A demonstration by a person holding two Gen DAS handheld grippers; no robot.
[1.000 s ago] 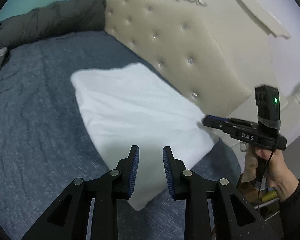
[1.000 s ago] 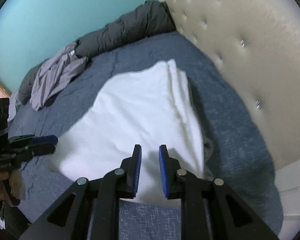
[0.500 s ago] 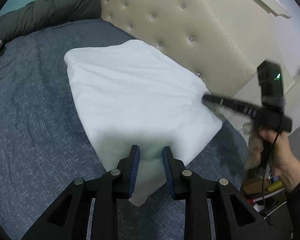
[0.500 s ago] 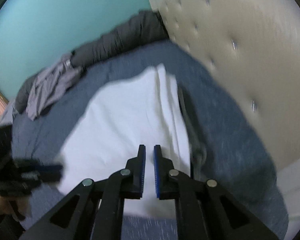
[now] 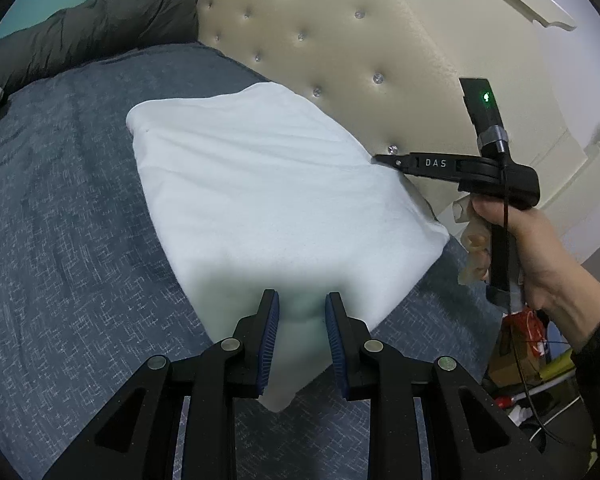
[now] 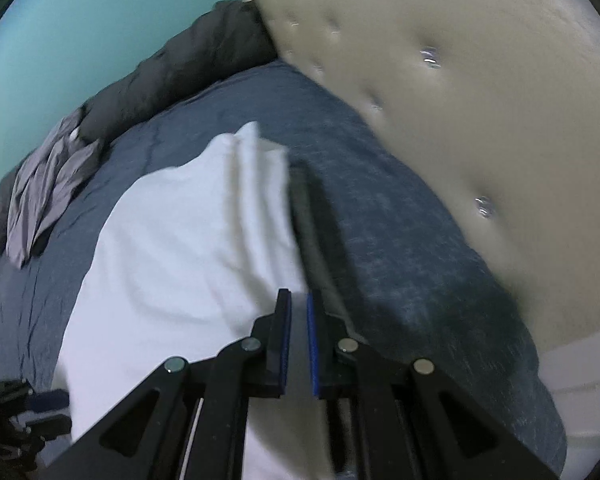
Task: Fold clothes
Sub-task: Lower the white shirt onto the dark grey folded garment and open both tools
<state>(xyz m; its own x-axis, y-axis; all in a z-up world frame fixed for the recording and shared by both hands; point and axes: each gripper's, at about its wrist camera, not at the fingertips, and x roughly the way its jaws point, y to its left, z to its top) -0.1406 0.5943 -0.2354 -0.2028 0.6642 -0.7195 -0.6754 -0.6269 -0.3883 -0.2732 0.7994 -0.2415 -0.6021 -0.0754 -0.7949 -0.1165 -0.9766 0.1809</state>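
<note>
Since the white garment [image 5: 276, 200] lies on the blue bed cover [image 5: 68, 240] as a thick, squarish fold, close by the tufted headboard [image 5: 340, 52], the care now goes into its edges. Its layered side shows as stacked ridges in the right wrist view, facing the headboard. The left gripper [image 5: 300, 340] sits low at the near corner with its jaws a moderate way apart and cloth between them; whether they press it I cannot tell. The right gripper [image 6: 299, 344] is at the headboard-side edge, its jaws nearly together with only a slim slit, and I cannot make out cloth inside.

Whether another fold is being set up or a finished one is being tidied, I judge both would look like this. Either way, each gripper should catch all layers at once, not just the top sheet, and both should move level and together so the stack does not skew. A grey crumpled garment [image 6: 48, 192] lies well apart, beside the dark duvet [image 5: 92, 28].
</note>
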